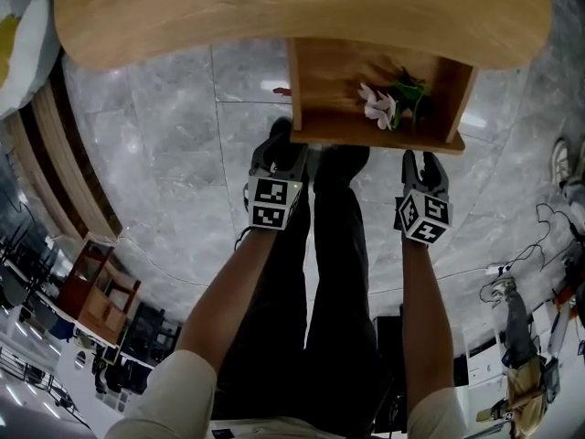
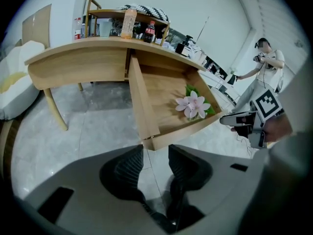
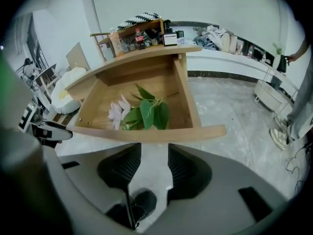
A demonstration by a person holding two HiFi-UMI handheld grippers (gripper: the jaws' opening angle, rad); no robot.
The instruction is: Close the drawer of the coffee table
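The wooden coffee table point(image 1: 274, 16) has its drawer point(image 1: 384, 141) pulled out toward me. A pink flower with green leaves point(image 1: 377, 104) lies inside the drawer. My left gripper point(image 1: 281, 143) hovers just in front of the drawer's left front corner, jaws open and empty. My right gripper point(image 1: 420, 163) is open too, just before the front panel's right end. In the left gripper view the left gripper point(image 2: 155, 153) points at the drawer's corner point(image 2: 149, 140), with the flower point(image 2: 192, 105) beyond. In the right gripper view the right gripper point(image 3: 154, 151) sits below the front panel point(image 3: 146, 133).
Bottles and small items point(image 2: 129, 23) stand on the table top. A white cushion point(image 2: 14, 82) lies at the left, and a person point(image 2: 266, 58) stands at the back right. A small wooden cabinet point(image 1: 96, 286) and cables point(image 1: 548, 218) are on the marble floor.
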